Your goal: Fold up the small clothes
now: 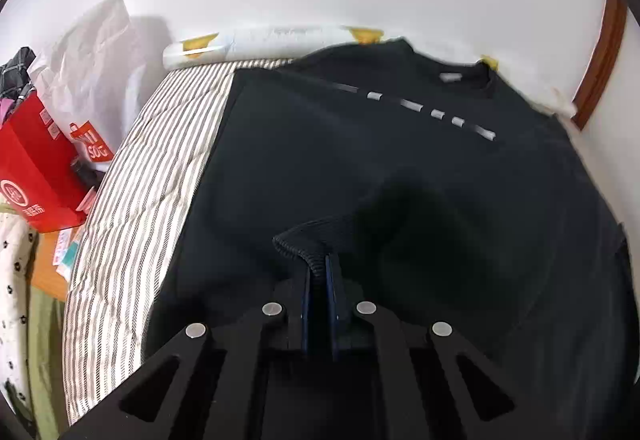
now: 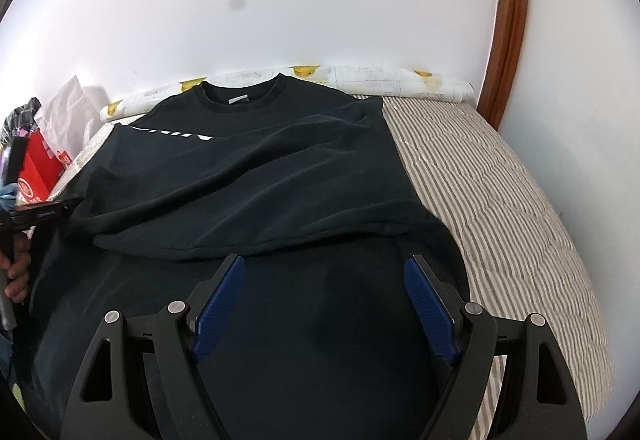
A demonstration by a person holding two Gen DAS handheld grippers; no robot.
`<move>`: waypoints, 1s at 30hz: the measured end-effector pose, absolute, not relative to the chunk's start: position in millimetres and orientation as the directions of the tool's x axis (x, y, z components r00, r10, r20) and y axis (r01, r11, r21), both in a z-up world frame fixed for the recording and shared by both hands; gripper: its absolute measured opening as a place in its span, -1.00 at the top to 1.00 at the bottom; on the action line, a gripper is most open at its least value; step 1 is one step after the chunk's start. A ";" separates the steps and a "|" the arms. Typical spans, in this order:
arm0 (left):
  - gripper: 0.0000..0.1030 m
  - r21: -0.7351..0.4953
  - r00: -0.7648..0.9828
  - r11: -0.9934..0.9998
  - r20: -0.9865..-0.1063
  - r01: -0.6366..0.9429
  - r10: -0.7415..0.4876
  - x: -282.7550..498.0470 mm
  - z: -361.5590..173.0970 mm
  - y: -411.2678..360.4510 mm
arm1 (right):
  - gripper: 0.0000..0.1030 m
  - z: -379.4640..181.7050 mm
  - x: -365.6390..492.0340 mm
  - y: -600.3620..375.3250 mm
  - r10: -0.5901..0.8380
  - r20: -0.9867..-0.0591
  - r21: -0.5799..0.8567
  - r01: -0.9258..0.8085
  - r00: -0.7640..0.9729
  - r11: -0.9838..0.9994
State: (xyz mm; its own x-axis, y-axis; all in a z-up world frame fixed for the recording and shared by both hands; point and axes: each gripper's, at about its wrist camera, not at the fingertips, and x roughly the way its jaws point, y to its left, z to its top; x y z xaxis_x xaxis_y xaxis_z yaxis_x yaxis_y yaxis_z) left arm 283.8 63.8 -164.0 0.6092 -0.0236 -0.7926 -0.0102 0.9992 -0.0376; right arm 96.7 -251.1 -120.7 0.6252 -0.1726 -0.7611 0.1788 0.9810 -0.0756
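Black sweatshirt [image 2: 248, 176], ribbed cuff [image 1: 304, 246] pinched in left gripper [image 1: 320, 270] fingers, right gripper [image 2: 326, 280] fingers spread wide, empty

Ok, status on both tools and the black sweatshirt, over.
Left tool shut on ribbed cuff. Right tool open, above black sweatshirt. Sweatshirt lies on striped bed, one side folded over. Nothing in the way.

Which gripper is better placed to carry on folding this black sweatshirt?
Left. The left gripper is shut on the sweatshirt's ribbed cuff; the right gripper hangs open above the cloth, holding nothing.
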 end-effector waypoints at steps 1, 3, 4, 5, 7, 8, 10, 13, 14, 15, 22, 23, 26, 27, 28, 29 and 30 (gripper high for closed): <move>0.86 -0.048 0.627 0.999 -0.779 -0.017 -0.027 283.1 -158.8 68.0 | -0.57 -120.7 102.0 -251.2 -0.179 -0.759 -0.084 0.179 0.626 0.980; 0.86 -0.076 0.664 0.996 -0.747 -0.037 -0.033 282.7 -142.8 82.9 | -0.56 -119.6 115.2 -250.2 -0.213 -0.742 -0.125 0.180 0.636 0.976; 0.86 -0.092 0.672 0.994 -0.740 -0.055 -0.031 284.2 -137.4 91.0 | -0.55 -118.6 120.9 -249.6 -0.237 -0.731 -0.153 0.185 0.639 0.971; 0.86 -0.105 0.676 0.992 -0.737 -0.064 -0.034 285.6 -134.1 98.1 | -0.55 -117.8 128.1 -249.2 -0.267 -0.717 -0.188 0.191 0.644 0.963; 0.86 -0.103 0.664 0.991 -0.747 -0.080 -0.024 290.2 -135.3 109.6 | -0.55 -117.7 141.1 -252.0 -0.307 -0.695 -0.228 0.206 0.650 0.952; 0.86 -0.101 0.660 0.991 -0.751 -0.086 -0.019 291.7 -138.5 112.8 | -0.55 -119.1 148.2 -255.4 -0.320 -0.691 -0.236 0.216 0.648 0.947; 0.85 -0.087 0.635 0.992 -0.772 -0.090 -0.010 295.8 -148.9 114.8 | -0.55 -124.2 160.8 -264.0 -0.336 -0.696 -0.238 0.237 0.635 0.942; 0.83 -0.069 0.581 0.992 -0.814 -0.102 0.003 300.2 -168.5 112.8 | -0.54 -138.5 174.2 -276.9 -0.375 -0.711 -0.256 0.277 0.595 0.926; 0.82 -0.065 0.583 0.992 -0.812 -0.105 0.008 298.6 -171.1 112.2 | -0.50 -146.3 178.0 -282.4 -0.392 -0.723 -0.267 0.294 0.568 0.918; 0.81 -0.058 0.587 0.993 -0.809 -0.106 0.016 297.9 -171.8 111.1 | -0.48 -153.8 180.6 -288.0 -0.401 -0.740 -0.272 0.305 0.540 0.913; 0.68 -0.017 0.586 0.994 -0.809 -0.105 0.048 293.9 -171.3 105.9 | -0.48 -164.7 172.1 -309.9 -0.355 -0.778 -0.196 0.337 0.519 0.921; 0.66 -0.024 0.587 0.994 -0.808 -0.110 0.046 291.8 -170.5 106.6 | -0.46 -162.9 168.5 -313.0 -0.351 -0.779 -0.182 0.350 0.519 0.919; 0.62 -0.046 0.588 0.992 -0.808 -0.116 0.031 285.5 -167.9 108.1 | -0.44 -157.2 156.6 -321.3 -0.302 -0.790 -0.115 0.355 0.534 0.928; 0.62 -0.045 0.588 0.992 -0.808 -0.115 0.031 283.4 -167.1 107.6 | -0.44 -154.2 151.9 -324.5 -0.279 -0.794 -0.087 0.353 0.540 0.932; 0.62 -0.041 0.589 0.992 -0.807 -0.118 0.037 279.6 -165.4 106.7 | -0.44 -151.6 149.0 -324.8 -0.276 -0.792 -0.081 0.354 0.545 0.932; 0.62 -0.036 0.591 0.992 -0.806 -0.121 0.043 275.9 -163.6 105.7 | -0.44 -149.7 145.7 -324.2 -0.281 -0.786 -0.083 0.357 0.550 0.931; 0.62 -0.035 0.596 0.992 -0.802 -0.122 0.045 271.0 -160.8 104.3 | -0.44 -145.8 140.3 -324.2 -0.292 -0.777 -0.091 0.360 0.558 0.929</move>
